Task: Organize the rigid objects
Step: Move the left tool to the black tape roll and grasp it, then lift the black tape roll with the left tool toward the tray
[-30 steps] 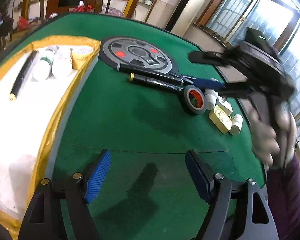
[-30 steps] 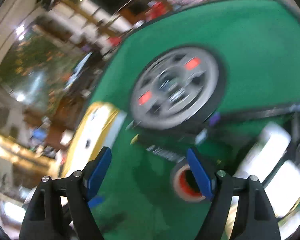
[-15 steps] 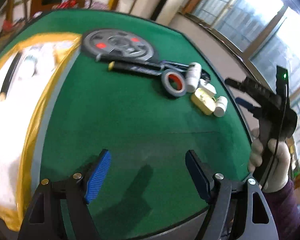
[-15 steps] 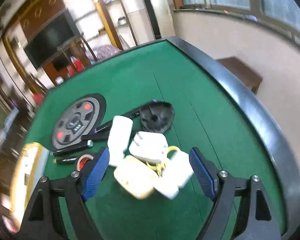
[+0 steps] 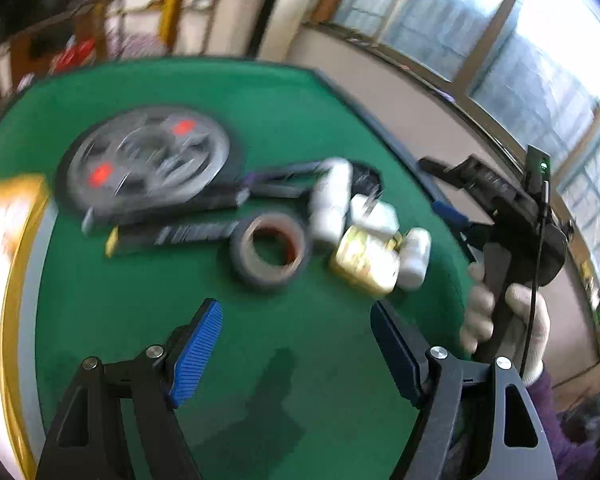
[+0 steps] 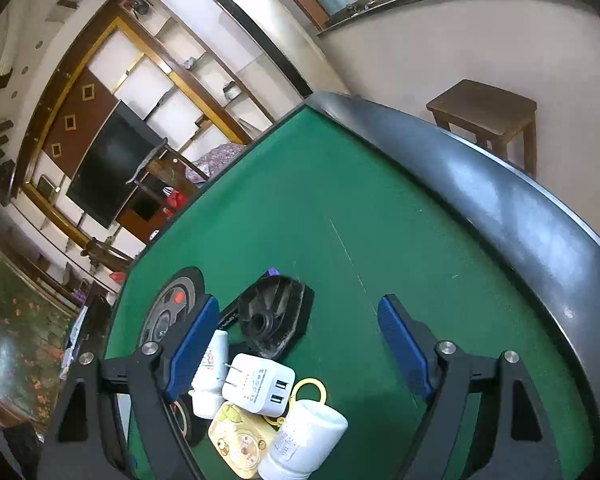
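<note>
On the green table lies a cluster: a grey weight plate (image 5: 148, 160), a black marker (image 5: 172, 236), a tape roll (image 5: 270, 254), white bottles (image 5: 330, 200), a yellow case (image 5: 364, 262) and a white charger (image 6: 258, 384). My left gripper (image 5: 296, 352) is open and empty, just in front of the tape roll. My right gripper (image 6: 296, 348) is open and empty above the charger, a white bottle (image 6: 304, 440), the yellow case (image 6: 240, 446) and a small black plate (image 6: 274, 320). It also shows in the left wrist view (image 5: 444, 188), to the right of the cluster.
A yellow-rimmed white tray (image 5: 4, 248) lies at the left edge. The table's dark padded rim (image 6: 520, 208) runs along the right. A wooden stool (image 6: 488, 112) stands beyond it. Shelves and a television (image 6: 112, 168) are at the back.
My left gripper moved forward and right toward the tape roll and small items. My right gripper drew back and tilted; the cluster now sits low between its fingers.
</note>
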Demonstrator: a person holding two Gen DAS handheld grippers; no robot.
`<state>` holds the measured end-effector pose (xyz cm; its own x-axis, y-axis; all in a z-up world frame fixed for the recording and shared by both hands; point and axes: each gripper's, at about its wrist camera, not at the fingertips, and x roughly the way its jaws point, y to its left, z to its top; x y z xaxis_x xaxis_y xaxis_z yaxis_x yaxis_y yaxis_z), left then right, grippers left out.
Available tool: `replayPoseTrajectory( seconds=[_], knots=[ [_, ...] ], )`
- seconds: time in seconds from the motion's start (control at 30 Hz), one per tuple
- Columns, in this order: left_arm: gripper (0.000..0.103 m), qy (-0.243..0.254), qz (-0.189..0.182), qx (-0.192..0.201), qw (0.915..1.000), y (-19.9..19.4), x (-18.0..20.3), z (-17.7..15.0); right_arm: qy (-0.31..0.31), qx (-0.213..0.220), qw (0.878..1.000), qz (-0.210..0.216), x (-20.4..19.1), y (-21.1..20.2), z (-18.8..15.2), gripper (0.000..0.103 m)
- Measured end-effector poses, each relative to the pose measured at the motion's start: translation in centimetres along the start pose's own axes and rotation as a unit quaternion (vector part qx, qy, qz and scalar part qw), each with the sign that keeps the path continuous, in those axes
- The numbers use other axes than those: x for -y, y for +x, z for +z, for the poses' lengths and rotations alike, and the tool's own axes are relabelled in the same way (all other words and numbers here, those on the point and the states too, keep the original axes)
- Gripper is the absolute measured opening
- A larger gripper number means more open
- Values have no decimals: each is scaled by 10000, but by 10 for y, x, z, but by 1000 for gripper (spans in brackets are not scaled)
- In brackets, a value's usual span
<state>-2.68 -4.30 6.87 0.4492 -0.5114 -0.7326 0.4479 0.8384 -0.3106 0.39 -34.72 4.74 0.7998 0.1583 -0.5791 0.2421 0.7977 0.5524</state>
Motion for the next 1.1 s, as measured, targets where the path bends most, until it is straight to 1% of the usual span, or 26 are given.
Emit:
replayPoseTrajectory(
  seconds=[0.03, 0.07, 0.17, 0.2, 0.27, 0.3, 0.33, 0.37, 0.4, 0.43, 0.5, 0.57, 0.63, 0.73, 0.8, 0.83, 0.87, 0.9, 0.93, 0.97, 1.0, 1.07, 1.1],
  knots=[
    [80, 247, -38, 112, 9996, 6, 8, 7, -30, -38, 10000, -34, -1, 3, -1, 81],
    [80, 421, -55, 123, 9990, 14, 12, 13, -46, -122, 9999, -27, -3, 6, -1, 81],
    [79, 929, -118, -64, 9956, 43, 29, 25, -114, -268, 9996, 60, -10, 9, -5, 81],
    [79, 1041, -58, -124, 9945, 49, 31, 26, -149, -277, 9995, 73, -12, 10, -5, 81],
    [78, 1182, 334, -258, 9921, 65, 31, 25, -153, -302, 9993, 157, -15, 11, -6, 81],
    [75, 1136, 377, -385, 9921, 73, 26, 23, -136, -325, 9992, 210, -15, 12, -6, 81],
    [66, 1045, 341, -536, 9925, 79, 21, 22, -122, -342, 9990, 249, -15, 13, -6, 81],
    [54, 986, 363, -547, 9930, 79, 16, 19, -107, -351, 9990, 260, -13, 12, -6, 81],
    [43, 1022, 462, -595, 9919, 79, 15, 18, -71, -368, 9990, 261, -11, 12, -7, 81],
    [24, 1052, 595, -641, 9906, 77, 14, 18, -43, -388, 9989, 260, -11, 13, -7, 81],
    [17, 765, 429, -840, 9926, 68, 4, 17, 52, -455, 9986, 270, -8, 16, -8, 81],
    [14, 611, 507, -923, 9926, 51, -4, 10, 76, -477, 9985, 262, -8, 17, -9, 81],
    [14, 515, 529, -958, 9927, 36, -8, -1, 43, -525, 9983, 231, -9, 21, -11, 81],
    [15, 502, 691, -831, 9929, 14, -9, -18, -58, -542, 9984, 175, -12, 25, -12, 81],
    [17, 487, 612, -767, 9940, 5, -10, -26, -231, -442, 9987, 44, -17, 23, -13, 81],
    [25, 486, 587, -774, 9941, 1, -9, -29, -307, -362, 9989, -37, -19, 22, -13, 81],
    [39, 512, 576, -767, 9941, -2, -7, -33, -384, -280, 9988, -139, -20, 20, -13, 81],
    [45, 546, 564, -746, 9941, -7, -7, -38, -421, -252, 9986, -204, -20, 20, -13, 81],
    [56, 590, 565, -709, 9941, -12, -7, -42, -460, -229, 9982, -315, -20, 20, -13, 81],
    [58, 638, 607, -665, 9939, -18, -6, -43, -475, -214, 9977, -425, -19, 20, -12, 81],
    [58, 678, 649, -611, 9937, -23, -5, -45, -473, -175, 9973, -524, -17, 20, -11, 81],
    [59, 701, 585, -505, 9945, -34, -7, -47, -478, -49, 9966, -670, -14, 17, -10, 81],
    [62, 690, 534, -470, 9951, -33, -7, -48, -480, 41, 9958, -773, -12, 15, -9, 81]
  ],
)
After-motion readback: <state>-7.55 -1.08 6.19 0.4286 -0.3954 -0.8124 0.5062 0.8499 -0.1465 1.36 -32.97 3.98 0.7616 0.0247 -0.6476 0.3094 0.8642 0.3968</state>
